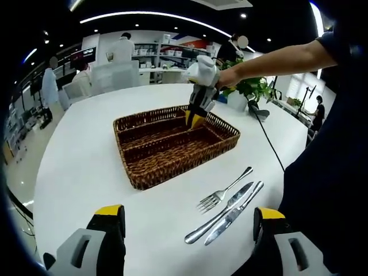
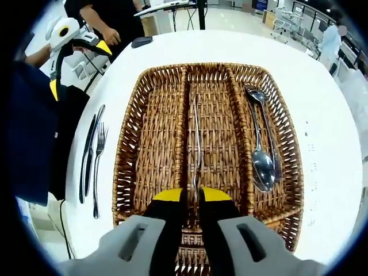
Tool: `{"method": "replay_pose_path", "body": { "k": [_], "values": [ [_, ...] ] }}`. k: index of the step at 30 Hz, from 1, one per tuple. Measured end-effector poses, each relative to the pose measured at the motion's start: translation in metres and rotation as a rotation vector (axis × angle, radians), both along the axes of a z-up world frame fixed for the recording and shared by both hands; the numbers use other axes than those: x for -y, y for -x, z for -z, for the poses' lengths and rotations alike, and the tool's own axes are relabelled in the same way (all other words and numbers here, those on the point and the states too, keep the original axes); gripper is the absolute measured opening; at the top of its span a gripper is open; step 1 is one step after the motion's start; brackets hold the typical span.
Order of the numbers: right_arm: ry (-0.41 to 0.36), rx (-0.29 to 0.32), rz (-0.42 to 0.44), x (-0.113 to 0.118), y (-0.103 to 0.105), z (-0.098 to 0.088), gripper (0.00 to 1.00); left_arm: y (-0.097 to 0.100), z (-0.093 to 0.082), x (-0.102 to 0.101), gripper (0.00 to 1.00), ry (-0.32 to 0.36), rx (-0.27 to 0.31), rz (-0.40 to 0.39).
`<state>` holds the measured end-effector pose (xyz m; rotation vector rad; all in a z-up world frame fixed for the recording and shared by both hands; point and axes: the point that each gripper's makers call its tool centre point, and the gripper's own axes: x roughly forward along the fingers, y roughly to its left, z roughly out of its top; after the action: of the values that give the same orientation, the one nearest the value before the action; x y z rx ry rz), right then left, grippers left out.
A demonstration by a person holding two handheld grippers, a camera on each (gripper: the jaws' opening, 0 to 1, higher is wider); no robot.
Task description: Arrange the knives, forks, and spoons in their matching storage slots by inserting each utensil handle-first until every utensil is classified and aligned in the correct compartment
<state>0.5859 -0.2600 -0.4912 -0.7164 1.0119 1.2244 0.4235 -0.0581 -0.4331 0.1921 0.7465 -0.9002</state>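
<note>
Three compartments divide the wicker basket (image 2: 155, 132), and we judge the sorting about half done: its right-hand slot holds two spoons (image 2: 263, 164), and its middle slot has one utensil (image 2: 196, 144) going in, type unclear edge-on. Left of the basket, on the white table (image 1: 86, 167), one fork (image 1: 221, 192) and two knives (image 1: 230, 213) still wait. Our right gripper (image 2: 194, 198) sits over the basket's near rim, jaws nearly closed on that middle utensil. Our left gripper (image 1: 190, 221) hangs wide open near the loose pieces, holding nothing.
</note>
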Motion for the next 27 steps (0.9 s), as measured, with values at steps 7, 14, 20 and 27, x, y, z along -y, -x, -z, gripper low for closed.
{"method": "replay_pose_path", "body": {
  "k": [7,14,20,27],
  "values": [
    [-0.058,0.081,0.037,-0.001,0.019,-0.025,0.28,-0.003,0.002,0.008,0.97,-0.001,0.005,0.035],
    [-0.109,0.171,0.084,0.003,0.04,-0.044,0.45,-0.009,0.0,0.016,0.97,0.0,0.019,0.074],
    [-0.15,0.236,0.203,0.011,0.058,-0.057,0.56,-0.016,-0.003,0.02,0.97,-0.001,0.034,0.105],
    [-0.191,0.289,0.397,0.027,0.085,-0.064,0.7,-0.022,-0.005,0.024,0.98,0.012,0.034,0.116]
  ]
}}
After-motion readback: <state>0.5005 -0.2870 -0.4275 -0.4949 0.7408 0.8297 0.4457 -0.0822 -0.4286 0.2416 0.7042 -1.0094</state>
